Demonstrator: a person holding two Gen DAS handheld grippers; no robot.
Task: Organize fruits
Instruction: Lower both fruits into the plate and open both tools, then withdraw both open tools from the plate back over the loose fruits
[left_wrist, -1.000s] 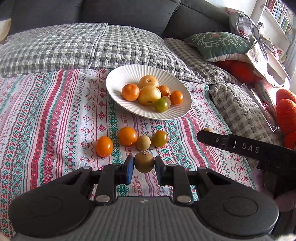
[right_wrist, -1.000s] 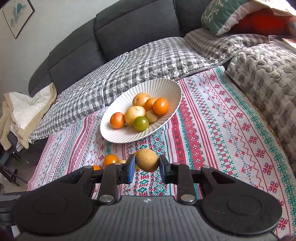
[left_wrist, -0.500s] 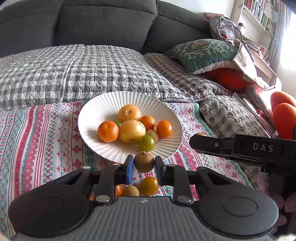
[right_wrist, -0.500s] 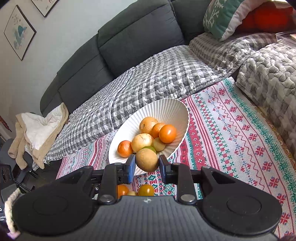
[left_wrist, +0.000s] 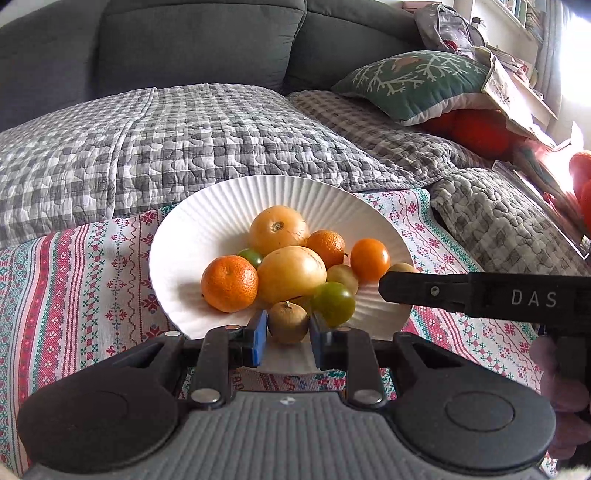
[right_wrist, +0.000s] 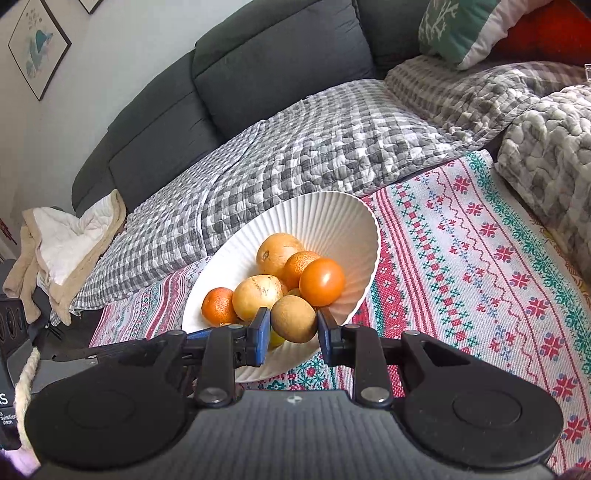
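A white ribbed plate (left_wrist: 207, 221) sits on a patterned cloth and holds several fruits: oranges, yellow ones and a green one (left_wrist: 334, 303). My left gripper (left_wrist: 287, 326) is shut on a small brown fruit (left_wrist: 287, 322) over the plate's near rim. My right gripper (right_wrist: 293, 325) is shut on a brown round fruit (right_wrist: 294, 318) over the near edge of the plate (right_wrist: 343, 225). The right gripper's finger (left_wrist: 443, 293) shows in the left wrist view, reaching over the plate's right side.
The striped red, green and white cloth (right_wrist: 480, 266) lies on a sofa with a grey checked quilt (left_wrist: 147, 140). A green cushion (left_wrist: 417, 83) and red cushions sit at the right. A beige blanket (right_wrist: 62, 243) lies far left.
Both grippers have moved forward with their fruits, from above the cloth and the loose fruits to over the plate's near edge. The loose fruits on the cloth have dropped out of sight.
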